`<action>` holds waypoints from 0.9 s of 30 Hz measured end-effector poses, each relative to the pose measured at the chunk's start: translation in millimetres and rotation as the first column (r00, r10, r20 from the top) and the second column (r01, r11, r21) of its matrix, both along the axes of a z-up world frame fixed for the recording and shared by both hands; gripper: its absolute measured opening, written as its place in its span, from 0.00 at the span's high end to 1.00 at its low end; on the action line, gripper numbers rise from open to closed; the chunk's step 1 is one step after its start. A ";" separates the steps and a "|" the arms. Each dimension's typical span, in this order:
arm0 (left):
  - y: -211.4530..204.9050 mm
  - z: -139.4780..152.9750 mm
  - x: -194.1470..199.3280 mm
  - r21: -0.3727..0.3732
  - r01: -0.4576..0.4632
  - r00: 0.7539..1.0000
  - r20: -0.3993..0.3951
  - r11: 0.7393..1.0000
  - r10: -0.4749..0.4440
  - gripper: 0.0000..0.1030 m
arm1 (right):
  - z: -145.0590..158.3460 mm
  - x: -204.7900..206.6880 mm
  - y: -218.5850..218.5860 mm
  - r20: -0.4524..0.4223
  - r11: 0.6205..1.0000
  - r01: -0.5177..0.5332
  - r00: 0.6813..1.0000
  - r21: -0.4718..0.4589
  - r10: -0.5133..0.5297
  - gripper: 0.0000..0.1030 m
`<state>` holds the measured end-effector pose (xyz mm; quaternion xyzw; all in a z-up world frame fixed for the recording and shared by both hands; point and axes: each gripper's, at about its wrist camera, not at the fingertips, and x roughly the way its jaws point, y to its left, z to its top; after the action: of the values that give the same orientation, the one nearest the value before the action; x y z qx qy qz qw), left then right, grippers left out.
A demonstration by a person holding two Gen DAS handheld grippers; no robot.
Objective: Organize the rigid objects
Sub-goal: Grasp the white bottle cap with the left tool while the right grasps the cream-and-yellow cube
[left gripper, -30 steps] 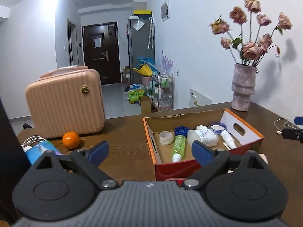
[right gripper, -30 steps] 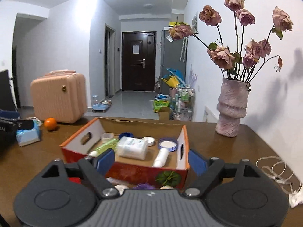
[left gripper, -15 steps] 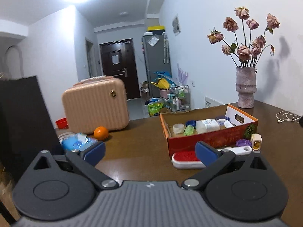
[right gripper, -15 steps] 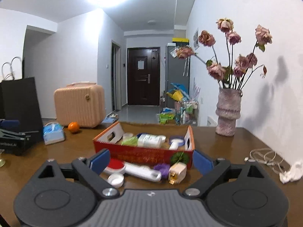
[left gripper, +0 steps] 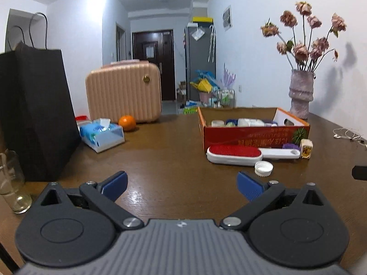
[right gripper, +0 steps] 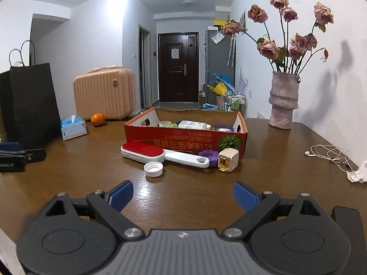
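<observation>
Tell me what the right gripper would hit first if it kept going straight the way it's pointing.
Probably the bare table first, since the open, empty right gripper tilts downward. Skimming on, it would likely meet the white cap, though depth is hard to judge.

The right gripper (right gripper: 183,193) hovers above the wooden table (right gripper: 275,183), jaws spread wide after just opening further, nothing between them. Ahead, a white bottle cap (right gripper: 153,169) lies just in front of a red-faced lint brush (right gripper: 143,152). A purple cap (right gripper: 208,155) and a cream plug adapter (right gripper: 228,162) sit against the red cardboard box (right gripper: 183,141).
</observation>
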<state>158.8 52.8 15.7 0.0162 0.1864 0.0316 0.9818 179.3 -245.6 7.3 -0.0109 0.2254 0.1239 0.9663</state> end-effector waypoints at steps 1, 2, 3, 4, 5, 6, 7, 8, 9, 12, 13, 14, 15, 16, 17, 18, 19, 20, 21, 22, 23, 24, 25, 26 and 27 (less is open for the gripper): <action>0.0 -2.8 4.6 -0.004 -0.001 1.000 -0.014 1.000 0.001 0.00 | -2.4 2.0 1.1 -0.005 1.000 -0.003 1.000 -0.007 0.003 0.09; 0.0 -5.2 8.2 -0.002 -0.002 1.000 -0.023 1.000 0.002 0.00 | -5.6 6.2 2.0 -0.016 1.000 -0.008 1.000 -0.013 0.008 0.09; -1.6 -7.3 14.5 0.007 -0.003 0.999 -0.037 1.000 0.004 0.00 | -8.3 11.1 2.4 -0.031 1.000 -0.009 0.999 -0.014 0.009 0.09; -3.7 -9.2 21.4 0.019 -0.002 0.999 -0.050 1.000 0.003 0.00 | -10.6 17.7 2.5 -0.045 1.000 -0.009 0.999 -0.014 0.008 0.09; -5.3 -10.4 28.2 0.028 -0.001 0.998 -0.057 1.000 0.002 0.00 | -13.2 24.0 2.4 -0.057 1.000 -0.007 0.998 -0.014 0.006 0.09; -6.0 -10.9 34.8 0.034 -0.001 0.998 -0.065 0.999 0.003 0.00 | -15.1 31.3 2.5 -0.069 1.000 -0.001 0.998 -0.018 0.000 0.09; -6.1 -11.1 40.9 0.035 0.002 0.998 -0.067 0.999 0.000 0.00 | -16.0 39.0 2.8 -0.080 1.000 0.010 0.997 -0.028 -0.013 0.09; -6.4 -11.6 47.3 0.032 0.008 0.998 -0.066 0.999 -0.006 0.00 | -15.7 44.3 2.5 -0.081 0.999 0.019 0.996 -0.035 -0.022 0.09; -6.0 -12.6 54.7 0.023 0.016 0.998 -0.064 1.000 -0.014 0.00 | -15.3 50.2 2.1 -0.077 0.999 0.030 0.996 -0.039 -0.033 0.09; -7.1 -20.5 85.6 -0.017 0.042 0.995 -0.092 0.999 -0.043 0.00 | -18.1 67.0 -1.7 -0.079 0.998 0.055 0.995 -0.016 -0.056 0.11; -9.1 -23.2 96.1 -0.027 0.054 0.992 -0.111 0.998 -0.057 0.00 | -21.0 73.7 -3.2 -0.086 0.998 0.063 0.994 0.001 -0.063 0.13; -12.1 -26.3 107.9 -0.034 0.078 0.988 -0.135 0.996 -0.082 0.00 | -23.8 80.6 -4.9 -0.096 0.998 0.068 0.993 0.014 -0.067 0.15; -16.1 -28.4 117.2 -0.035 0.101 0.983 -0.149 0.994 -0.105 0.00 | -26.8 86.9 -5.7 -0.108 0.997 0.070 0.992 0.022 -0.067 0.19; -20.6 -31.2 127.1 -0.034 0.129 0.978 -0.163 0.991 -0.133 0.00 | -30.4 94.0 -6.5 -0.121 0.997 0.071 0.990 0.028 -0.067 0.23; -24.7 -33.2 135.2 -0.041 0.155 0.972 -0.173 0.987 -0.160 0.00 | -33.1 100.0 -7.5 -0.128 0.997 0.072 0.989 0.029 -0.068 0.25; -29.1 -34.8 143.5 -0.056 0.184 0.964 -0.186 0.981 -0.191 0.00 | -35.1 106.2 -8.9 -0.135 0.997 0.075 0.988 0.027 -0.071 0.27; -33.8 -36.5 151.2 -0.081 0.216 0.952 -0.203 0.973 -0.229 0.00 | -37.1 112.4 -9.9 -0.142 0.997 0.078 0.987 0.025 -0.074 0.29; -39.4 -38.0 157.8 -0.107 0.256 0.937 -0.215 0.961 -0.274 0.00 | -39.0 119.7 -11.2 -0.149 0.996 0.082 0.986 0.022 -0.077 0.30; -45.9 -39.9 162.8 -0.126 0.298 0.921 -0.223 0.946 -0.319 0.01 | -40.9 128.6 -12.5 -0.156 0.996 0.087 0.984 0.016 -0.084 0.32; -52.2 -42.1 167.1 -0.135 0.336 0.906 -0.225 0.932 -0.360 0.03 | -41.9 135.6 -13.8 -0.159 0.995 0.095 0.983 0.012 -0.091 0.36; -59.0 -44.4 172.0 -0.136 0.368 0.893 -0.226 0.920 -0.390 0.05 | -42.4 145.2 -16.2 -0.163 0.994 0.108 0.981 0.010 -0.105 0.37; -66.6 -47.5 178.2 -0.128 0.386 0.883 -0.236 0.914 -0.406 0.09 | -42.1 153.1 -18.3 -0.162 0.993 0.118 0.980 0.013 -0.114 0.37; -74.7 -50.7 185.1 -0.115 0.394 0.875 -0.258 0.912 -0.410 0.12 | -41.5 161.3 -20.5 -0.159 0.992 0.125 0.980 0.018 -0.120 0.37; -80.6 -53.2 190.5 -0.109 0.402 0.868 -0.273 0.909 -0.416 0.14 | -41.0 170.7 -23.1 -0.156 0.991 0.133 0.979 0.023 -0.128 0.37; -86.8 -55.8 196.4 -0.102 0.409 0.862 -0.283 0.907 -0.420 0.18 | -40.8 181.4 -25.3 -0.156 0.989 0.143 0.978 0.027 -0.137 0.37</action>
<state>355.2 -34.0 -40.1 0.0414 0.3254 -0.1865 0.9261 360.7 -270.9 -33.5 0.0327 0.2971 0.0603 0.9524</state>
